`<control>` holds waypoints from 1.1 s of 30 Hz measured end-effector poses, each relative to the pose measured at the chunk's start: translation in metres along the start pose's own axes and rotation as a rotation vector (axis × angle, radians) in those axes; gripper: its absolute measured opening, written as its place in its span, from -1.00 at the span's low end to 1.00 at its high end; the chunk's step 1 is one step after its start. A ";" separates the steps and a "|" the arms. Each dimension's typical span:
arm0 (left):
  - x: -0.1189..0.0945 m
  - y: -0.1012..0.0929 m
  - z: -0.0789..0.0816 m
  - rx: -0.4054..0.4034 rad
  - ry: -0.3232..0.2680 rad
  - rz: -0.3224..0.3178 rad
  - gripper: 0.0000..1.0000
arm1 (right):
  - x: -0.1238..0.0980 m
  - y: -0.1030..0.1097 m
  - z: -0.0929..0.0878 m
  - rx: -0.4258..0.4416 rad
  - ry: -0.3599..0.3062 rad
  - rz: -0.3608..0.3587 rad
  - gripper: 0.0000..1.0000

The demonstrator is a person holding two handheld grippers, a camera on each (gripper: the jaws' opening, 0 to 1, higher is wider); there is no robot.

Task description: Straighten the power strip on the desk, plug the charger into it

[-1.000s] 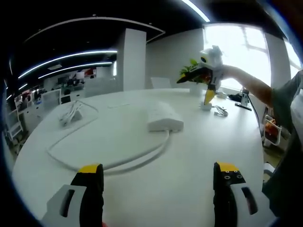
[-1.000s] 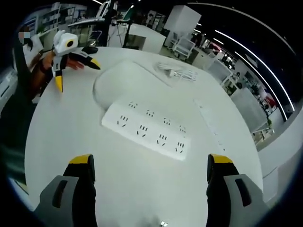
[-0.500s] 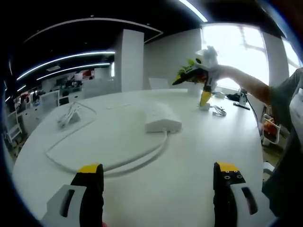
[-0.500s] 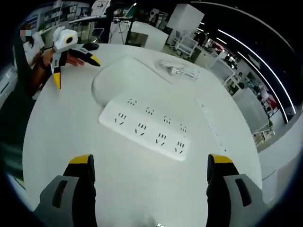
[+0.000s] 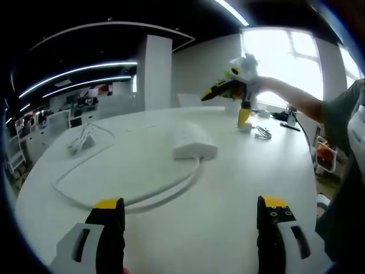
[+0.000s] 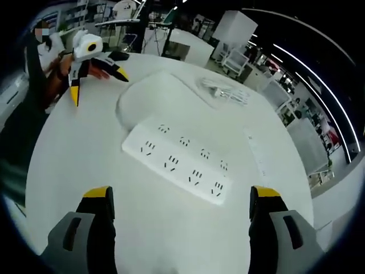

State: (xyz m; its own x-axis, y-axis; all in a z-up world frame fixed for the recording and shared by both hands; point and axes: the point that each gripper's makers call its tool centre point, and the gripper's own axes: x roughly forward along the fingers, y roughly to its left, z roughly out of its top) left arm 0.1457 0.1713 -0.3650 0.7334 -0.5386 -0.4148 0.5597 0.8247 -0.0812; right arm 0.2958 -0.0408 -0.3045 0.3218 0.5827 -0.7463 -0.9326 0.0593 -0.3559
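While the power strip (image 6: 181,164) lies flat on the white desk (image 6: 74,171), slanting across the right gripper view between the right tool's (image 6: 178,212) spread jaws and untouched by them, its cord (image 5: 131,197) loops over the desk in the left gripper view. Compared with a second ago, the strip sits a little farther off in the right gripper view, and the right tool (image 5: 239,97), seen from the left one, hangs slightly more to the left. A small charger (image 5: 246,127) rests just below its tip. Left tool (image 5: 188,220) is spread wide, holding nothing, hovering over the desk.
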 end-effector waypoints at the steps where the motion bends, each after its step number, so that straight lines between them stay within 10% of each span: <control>1: 0.000 0.000 0.000 -0.001 0.001 0.000 0.99 | 0.001 0.000 0.000 0.000 0.004 0.003 0.99; 33: 0.007 -0.002 0.001 0.011 0.004 -0.013 0.99 | 0.015 -0.005 -0.003 -0.153 0.045 0.058 0.99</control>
State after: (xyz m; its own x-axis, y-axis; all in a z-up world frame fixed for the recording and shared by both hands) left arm 0.1497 0.1655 -0.3664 0.7246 -0.5484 -0.4174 0.5731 0.8158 -0.0769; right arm 0.3056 -0.0348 -0.3152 0.2785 0.5446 -0.7911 -0.9153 -0.0991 -0.3905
